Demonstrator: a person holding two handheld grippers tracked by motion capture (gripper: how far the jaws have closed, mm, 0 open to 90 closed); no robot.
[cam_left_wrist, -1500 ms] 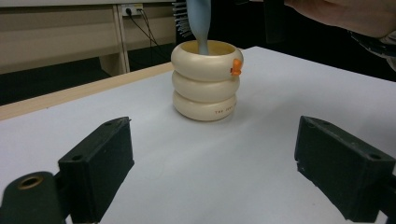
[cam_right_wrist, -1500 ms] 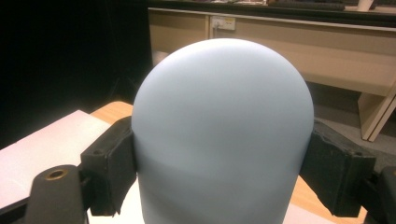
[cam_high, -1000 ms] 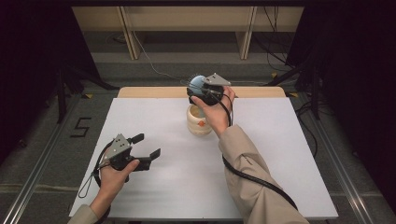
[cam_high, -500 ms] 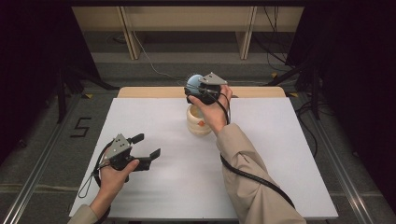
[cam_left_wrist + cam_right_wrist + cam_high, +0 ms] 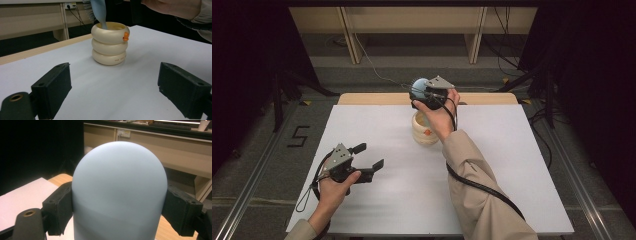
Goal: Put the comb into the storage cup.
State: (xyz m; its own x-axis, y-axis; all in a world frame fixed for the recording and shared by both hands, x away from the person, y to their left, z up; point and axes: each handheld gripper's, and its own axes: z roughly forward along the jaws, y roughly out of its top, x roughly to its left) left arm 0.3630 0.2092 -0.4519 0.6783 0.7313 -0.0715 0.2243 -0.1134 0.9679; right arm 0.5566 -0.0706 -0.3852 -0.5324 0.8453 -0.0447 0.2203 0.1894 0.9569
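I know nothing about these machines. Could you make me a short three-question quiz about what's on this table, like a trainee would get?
1. True or false: the right tool grips a pale blue brush by its rounded head.
2. Where does the brush's handle end point? A) into the cream ringed holder B) onto the white table C) into the left tool
3. Fill in: the left tool's jaws stand ____, with nothing between them.

Key:
1. True; the black pads press on both sides of it.
2. A; the left gripper view shows the blue handle dipping into the holder's mouth.
3. Open.
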